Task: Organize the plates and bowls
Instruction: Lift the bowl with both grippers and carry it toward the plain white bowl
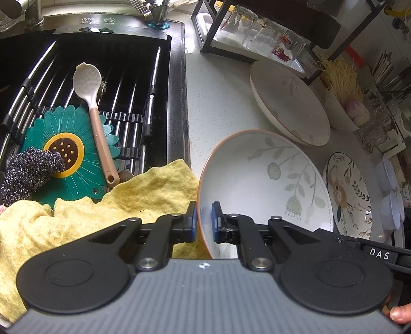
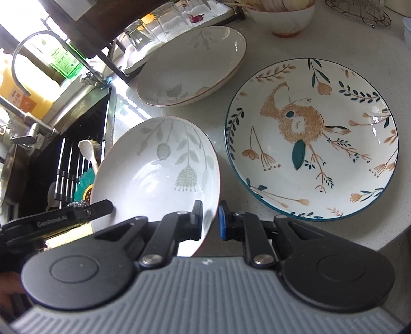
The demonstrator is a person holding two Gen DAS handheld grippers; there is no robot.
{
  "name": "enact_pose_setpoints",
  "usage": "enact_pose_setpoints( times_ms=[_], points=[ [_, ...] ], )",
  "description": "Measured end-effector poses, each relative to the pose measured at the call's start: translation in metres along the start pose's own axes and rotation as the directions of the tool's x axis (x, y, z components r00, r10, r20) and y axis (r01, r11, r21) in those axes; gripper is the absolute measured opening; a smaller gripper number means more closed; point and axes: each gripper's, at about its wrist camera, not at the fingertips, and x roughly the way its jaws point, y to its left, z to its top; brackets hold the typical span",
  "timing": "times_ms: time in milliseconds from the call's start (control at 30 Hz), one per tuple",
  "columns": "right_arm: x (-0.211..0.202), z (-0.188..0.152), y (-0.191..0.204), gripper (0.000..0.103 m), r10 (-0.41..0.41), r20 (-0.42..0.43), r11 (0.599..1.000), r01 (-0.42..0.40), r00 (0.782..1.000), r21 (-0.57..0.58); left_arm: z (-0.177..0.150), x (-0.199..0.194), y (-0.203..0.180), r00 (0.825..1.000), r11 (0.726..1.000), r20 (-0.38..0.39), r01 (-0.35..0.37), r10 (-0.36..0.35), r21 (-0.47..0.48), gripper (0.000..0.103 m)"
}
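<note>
A white bowl with a grey-green leaf pattern and a brown rim (image 1: 257,179) (image 2: 159,174) is tilted on the pale counter next to the sink. My left gripper (image 1: 204,221) is shut on its near-left rim, one pad inside and one outside. My right gripper (image 2: 210,222) is shut on its near-right rim in the same way. A second leaf-pattern bowl (image 1: 290,102) (image 2: 192,66) lies farther back. To the right sits a plate painted with an orange bird (image 1: 349,195) (image 2: 310,138). Neither of these is touched.
The black sink (image 1: 177,84) on the left holds a metal rack, a sunflower mat (image 1: 64,151), a spoon (image 1: 95,115), a scourer and a yellow cloth (image 1: 154,190). A rack of upturned glasses (image 1: 259,33) and a small filled bowl (image 2: 285,18) stand behind. Plastic tubs (image 1: 390,190) line the right edge.
</note>
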Motion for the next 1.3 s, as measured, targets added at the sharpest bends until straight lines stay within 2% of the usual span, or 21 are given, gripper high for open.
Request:
enact_pose_setpoints(
  times_ms=[200, 367, 733, 1000, 1300],
  points=[
    [-0.016, 0.004, 0.012, 0.016, 0.012, 0.05, 0.997, -0.008, 0.999, -0.082, 0.002, -0.01, 0.005, 0.999, 0.999, -0.011, 0.04, -0.04, -0.01, 0.013],
    [-0.025, 0.006, 0.017, 0.016, 0.017, 0.06, 0.993, -0.01, 0.998, -0.119, -0.001, -0.022, 0.001, 0.999, 0.999, -0.008, 0.031, -0.031, 0.014, 0.014],
    [-0.055, 0.015, 0.019, 0.016, 0.068, 0.086, 0.982, -0.052, 0.994, -0.181, 0.0, -0.056, -0.015, 0.998, 0.999, 0.056, 0.043, -0.043, 0.005, 0.014],
    [-0.078, 0.035, 0.006, 0.017, 0.108, 0.118, 0.973, -0.081, 0.987, -0.217, 0.009, -0.07, -0.048, 0.994, 0.999, 0.102, 0.038, -0.04, 0.018, 0.014],
    [-0.096, 0.064, -0.033, 0.017, 0.119, 0.151, 0.966, -0.079, 0.981, -0.247, 0.016, -0.057, -0.102, 0.991, 0.998, 0.123, 0.054, -0.056, 0.023, 0.014]
  ],
)
